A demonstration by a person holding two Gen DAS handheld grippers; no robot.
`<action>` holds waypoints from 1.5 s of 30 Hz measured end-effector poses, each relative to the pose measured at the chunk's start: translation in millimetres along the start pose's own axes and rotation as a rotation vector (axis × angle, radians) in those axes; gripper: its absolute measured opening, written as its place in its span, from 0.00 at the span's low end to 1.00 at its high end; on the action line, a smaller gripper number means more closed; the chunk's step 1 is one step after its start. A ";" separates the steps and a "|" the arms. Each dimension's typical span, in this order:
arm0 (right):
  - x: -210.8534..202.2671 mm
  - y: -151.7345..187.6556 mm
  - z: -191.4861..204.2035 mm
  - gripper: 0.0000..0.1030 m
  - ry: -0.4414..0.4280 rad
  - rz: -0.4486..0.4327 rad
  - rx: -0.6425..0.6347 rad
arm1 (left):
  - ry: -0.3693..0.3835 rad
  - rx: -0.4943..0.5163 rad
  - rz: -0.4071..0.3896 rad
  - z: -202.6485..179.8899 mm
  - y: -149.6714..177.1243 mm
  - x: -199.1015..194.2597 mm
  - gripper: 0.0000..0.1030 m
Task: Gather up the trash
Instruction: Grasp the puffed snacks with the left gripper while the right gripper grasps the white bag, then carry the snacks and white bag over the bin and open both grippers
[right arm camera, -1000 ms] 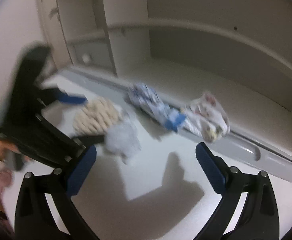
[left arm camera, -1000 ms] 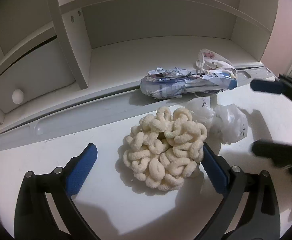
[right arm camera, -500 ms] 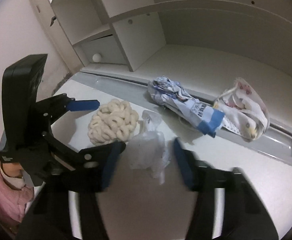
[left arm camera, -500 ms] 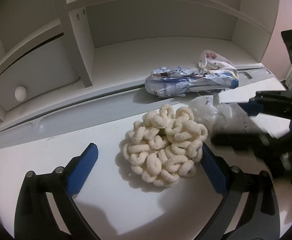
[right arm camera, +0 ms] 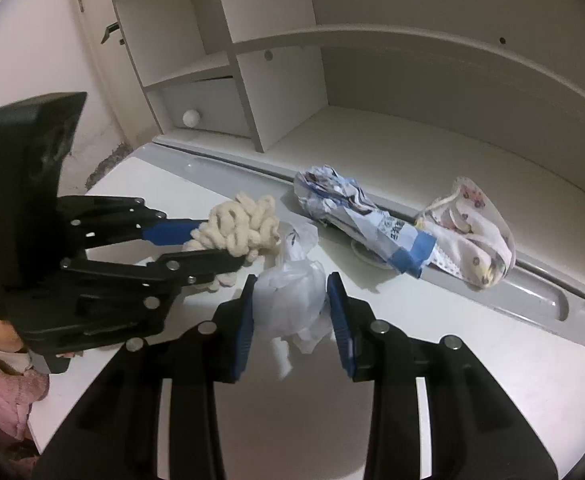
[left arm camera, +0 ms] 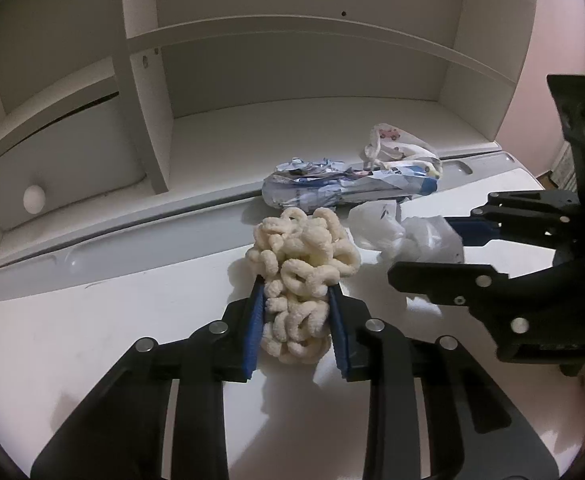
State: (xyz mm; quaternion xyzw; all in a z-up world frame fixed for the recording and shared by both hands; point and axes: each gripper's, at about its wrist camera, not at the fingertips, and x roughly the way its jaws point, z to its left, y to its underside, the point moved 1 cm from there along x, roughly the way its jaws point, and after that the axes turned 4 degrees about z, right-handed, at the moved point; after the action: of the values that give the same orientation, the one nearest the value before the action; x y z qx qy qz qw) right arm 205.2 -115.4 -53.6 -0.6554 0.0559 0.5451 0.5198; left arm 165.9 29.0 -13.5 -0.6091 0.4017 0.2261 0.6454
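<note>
While both tools sit low over the white desk top [left arm camera: 92, 320], the left gripper [left arm camera: 297, 320] has its blue-padded fingers [left arm camera: 252, 324] pressed in against the near half of a cream-coloured bundle of looped, fuzzy cord [left arm camera: 304, 264]; the far half of the bundle bulges out past the fingertips and rests on the desk. The right gripper [right arm camera: 292, 312] is likewise nearly closed, its blue pads [right arm camera: 340, 320] squeezing a crumpled ball of thin white plastic bag [right arm camera: 292, 296] on both sides; the bag lies just beside the bundle, on its right, and whether they touch is unclear. Behind these two, against the grey rail [right arm camera: 540, 300] at the back of the desk, lies a crushed blue-and-white printed wrapper [right arm camera: 356, 216]; its blue end touches a scrunched white bag with small coloured prints [right arm camera: 472, 236], which rests on the rail. A white shelf unit [left arm camera: 292, 80] stands behind, with a round-knobbed drawer [left arm camera: 34, 199] at its left.
</note>
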 end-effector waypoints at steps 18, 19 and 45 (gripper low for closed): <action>-249.8 135.6 -25.1 0.34 0.223 -0.284 0.209 | 0.302 0.296 -0.142 -217.9 11.7 -129.2 0.27; -278.0 161.6 -27.8 0.34 0.271 -0.299 0.240 | 0.347 0.338 -0.135 -247.7 20.7 -136.3 0.27; -249.6 569.1 -119.5 0.34 0.210 0.208 1.003 | 0.574 0.599 0.597 -530.1 288.8 44.4 0.27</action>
State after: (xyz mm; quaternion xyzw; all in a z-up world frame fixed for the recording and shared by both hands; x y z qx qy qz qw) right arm -180.2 -585.3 -230.0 -0.3677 0.4267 0.4315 0.7046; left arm -163.0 -447.9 -189.0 -0.2935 0.7663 0.0992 0.5628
